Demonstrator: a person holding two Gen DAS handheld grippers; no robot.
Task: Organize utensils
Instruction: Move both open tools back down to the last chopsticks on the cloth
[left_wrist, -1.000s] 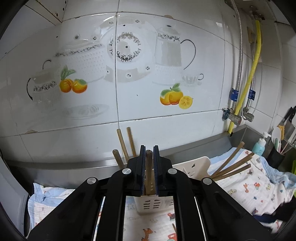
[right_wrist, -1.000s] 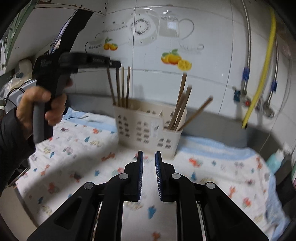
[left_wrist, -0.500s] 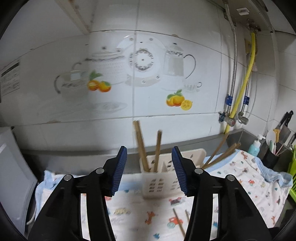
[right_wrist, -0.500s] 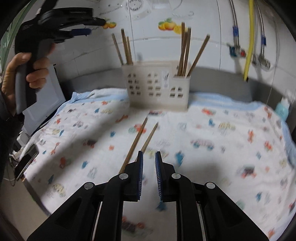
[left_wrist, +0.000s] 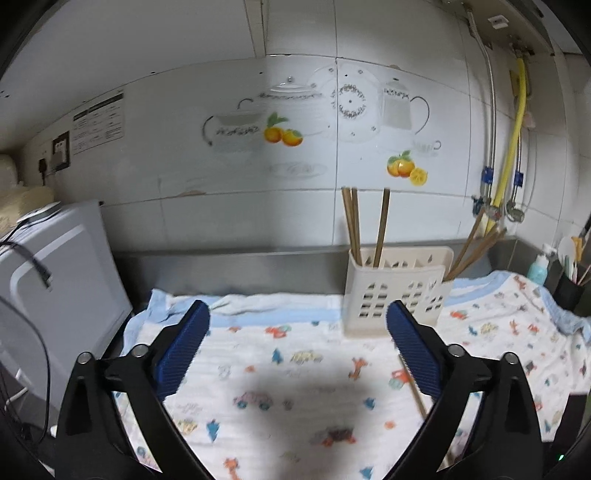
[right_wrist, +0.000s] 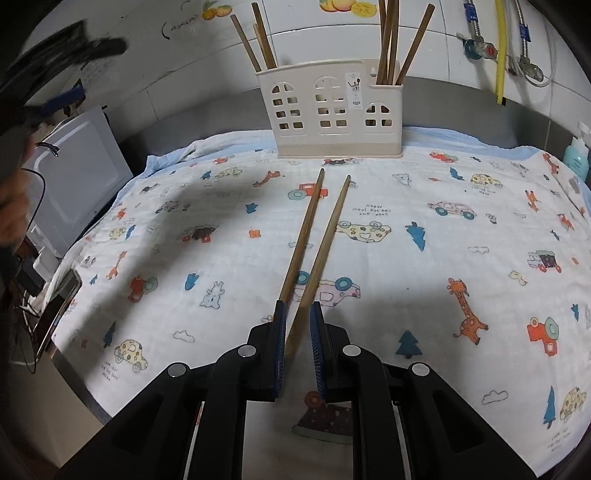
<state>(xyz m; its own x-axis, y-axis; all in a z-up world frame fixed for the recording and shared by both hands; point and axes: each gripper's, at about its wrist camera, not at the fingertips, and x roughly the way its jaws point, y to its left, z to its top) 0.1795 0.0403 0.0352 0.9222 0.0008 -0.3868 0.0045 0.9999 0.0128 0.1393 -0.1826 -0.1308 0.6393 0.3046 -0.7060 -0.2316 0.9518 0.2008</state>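
A cream utensil holder (right_wrist: 334, 110) stands at the back of the cloth, also in the left wrist view (left_wrist: 395, 291). Wooden chopsticks stand in its left compartment (right_wrist: 255, 40) and its right compartment (right_wrist: 391, 40). Two loose chopsticks (right_wrist: 314, 236) lie on the cloth, pointing at the holder. My right gripper (right_wrist: 297, 314) is low over their near ends, jaws narrowly apart, with the right chopstick's end between them; I cannot tell if they clamp it. My left gripper (left_wrist: 297, 325) is wide open and empty, above the cloth, left of the holder.
A patterned cloth (right_wrist: 443, 229) covers the counter. A white appliance (left_wrist: 48, 295) stands at the left. A phone (right_wrist: 59, 306) lies at the counter's left edge. Pipes and a yellow hose (left_wrist: 513, 147) run down the wall at the right. A teal bottle (left_wrist: 537, 266) stands there.
My left gripper let go of a chopstick in the holder's left compartment, opened wide and pulled back. My right gripper dropped down to the near ends of the two loose chopsticks.
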